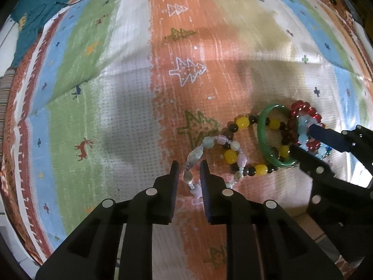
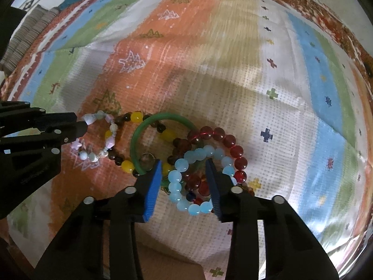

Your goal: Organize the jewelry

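Now my left tool [image 1: 189, 172] straddles the pale stone bracelet [image 1: 198, 157], fingers apart, while my right tool [image 2: 184, 177], also apart, brackets the light-blue bead bracelet [image 2: 198, 179] on the striped cloth [image 2: 233, 70].

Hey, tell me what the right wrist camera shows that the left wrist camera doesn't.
Only the right wrist view shows the whole light blue bead bracelet between the right gripper fingers, over the red bead bracelet. Only the left wrist view shows the left gripper fingers straddling the pastel stone bracelet. Both show the green bangle, the yellow-and-brown bead bracelet and the striped cloth.
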